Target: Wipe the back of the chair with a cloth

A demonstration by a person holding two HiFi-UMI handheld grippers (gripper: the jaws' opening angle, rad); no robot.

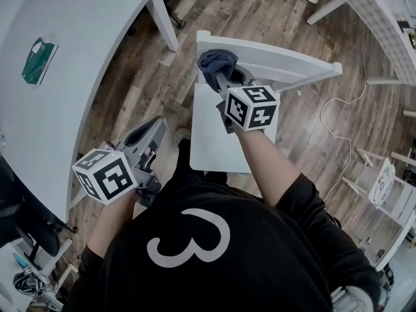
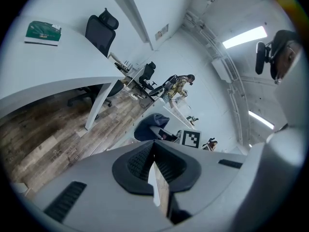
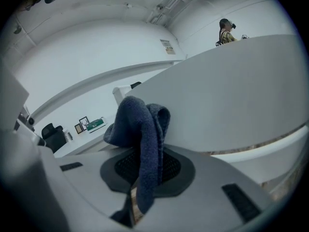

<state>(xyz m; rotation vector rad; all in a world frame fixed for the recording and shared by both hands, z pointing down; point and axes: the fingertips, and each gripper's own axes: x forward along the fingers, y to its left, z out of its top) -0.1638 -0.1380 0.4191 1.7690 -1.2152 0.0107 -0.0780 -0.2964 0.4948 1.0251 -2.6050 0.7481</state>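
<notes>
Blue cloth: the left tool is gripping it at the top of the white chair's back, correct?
Wrong side: the right tool grips the blue cloth at the top of the white chair's back, as the right gripper view shows.

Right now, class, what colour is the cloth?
Dark blue cloth; clearest in the right gripper view.
</notes>
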